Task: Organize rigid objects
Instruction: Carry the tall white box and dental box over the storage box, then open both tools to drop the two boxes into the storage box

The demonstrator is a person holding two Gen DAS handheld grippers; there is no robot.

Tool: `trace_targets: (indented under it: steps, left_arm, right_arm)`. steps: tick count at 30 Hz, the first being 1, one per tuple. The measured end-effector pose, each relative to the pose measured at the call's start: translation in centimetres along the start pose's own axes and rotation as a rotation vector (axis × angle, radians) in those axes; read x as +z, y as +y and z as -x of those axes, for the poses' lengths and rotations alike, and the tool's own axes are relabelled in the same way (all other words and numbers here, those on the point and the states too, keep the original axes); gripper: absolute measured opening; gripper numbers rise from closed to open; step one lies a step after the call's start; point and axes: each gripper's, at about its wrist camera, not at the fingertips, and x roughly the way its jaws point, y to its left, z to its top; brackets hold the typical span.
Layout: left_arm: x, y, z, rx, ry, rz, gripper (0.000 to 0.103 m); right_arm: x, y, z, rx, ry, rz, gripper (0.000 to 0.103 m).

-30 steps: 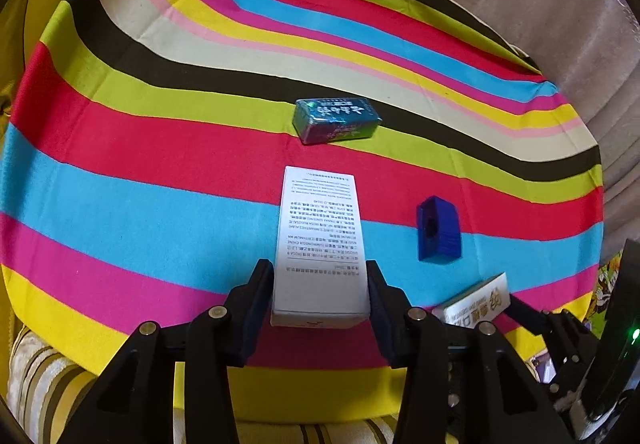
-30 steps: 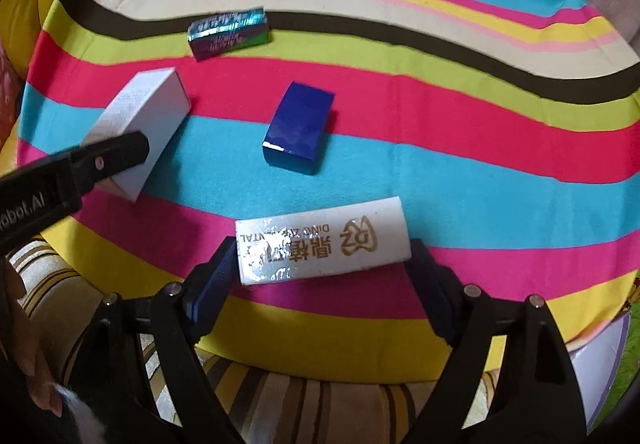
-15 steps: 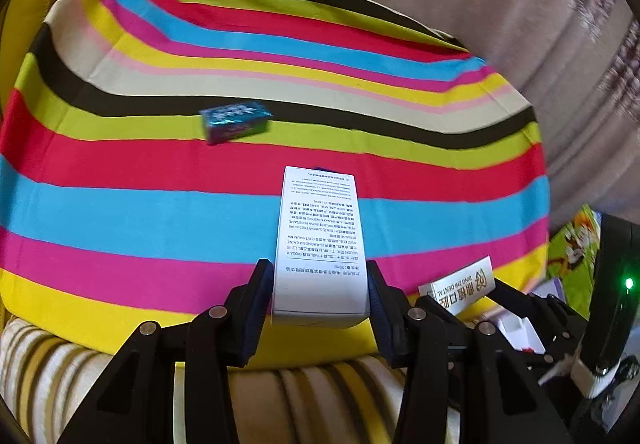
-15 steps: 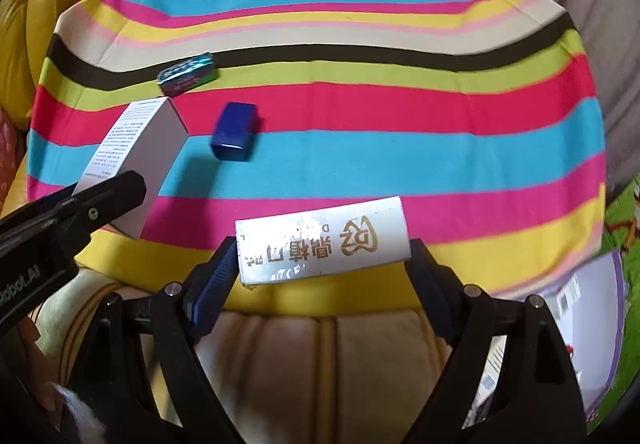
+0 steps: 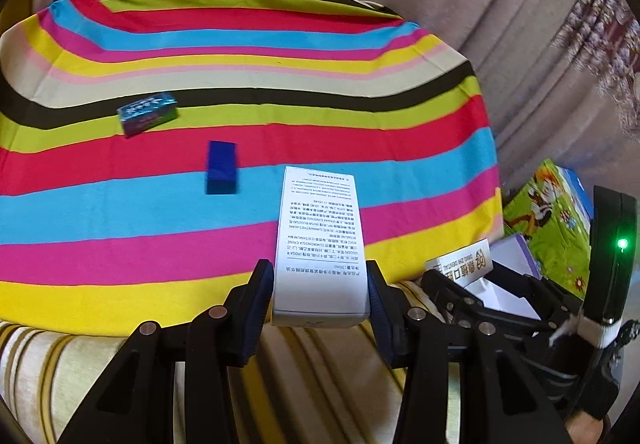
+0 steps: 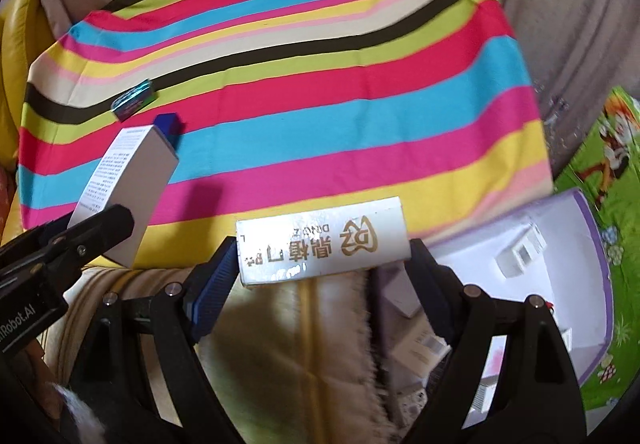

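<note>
Boxes: two are in the air, lifted off the striped cloth (image 5: 240, 212); two more lie on it.
Left tongs (image 5: 318, 296): clamped on the narrow sides of the white printed carton (image 5: 318, 244), which hangs over the cloth's near edge.
Right tongs (image 6: 320, 256): gripping the white gold-lettered box (image 6: 320, 244) by its two ends, also at the cloth's near edge.
Step in hand: carrying both boxes off the cloth, seemingly toward the open white storage box (image 6: 560, 244) just beyond the cloth's right edge.
Next move: bring each box over the storage box, lower it and only then loosen the grip; one at a time, lest the tongs collide.
Left on the cloth: the dark blue block (image 5: 221, 172) near the middle and the shiny teal packet (image 5: 148, 118) beyond it, toward the cloth's far left.
Hard to tell: the storage box is cut off by the tongs and blurred, so its free room is unclear; small white items inside it cannot be identified.
</note>
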Motion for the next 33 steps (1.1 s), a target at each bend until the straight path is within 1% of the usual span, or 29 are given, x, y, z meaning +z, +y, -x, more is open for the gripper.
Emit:
trace_targets:
  steps: [9, 18, 22, 26, 33]
  left_arm:
    - [-1.2, -4.9, -0.9, -0.087, 0.056, -0.081, 0.046]
    - [-2.3, -9.5, -2.5, -0.171, 0.132, -0.159, 0.046]
    - [-2.7, -11.3, -3.1, -0.209, 0.163, -0.198, 0.046]
    - [-3.0, -12.7, -3.9, -0.231, 0.191, -0.223, 0.046]
    - [-3.1, -15.2, -5.0, -0.291, 0.222, -0.265, 0.047]
  right_arm:
    - [-1.2, -5.6, 1.0, -0.054, -0.002, -0.086, 0.085]
    - [-2.1, -11.8, 2.2, -0.141, -0.017, -0.196, 0.085]
    - [-2.5, -14.4, 2.7, -0.140, -0.020, -0.258, 0.085]
    - [-2.8, -16.0, 3.2, -0.176, -0.029, -0.283, 0.085]
    - [-2.9, -17.6, 3.8, -0.196, -0.038, -0.325, 0.085]
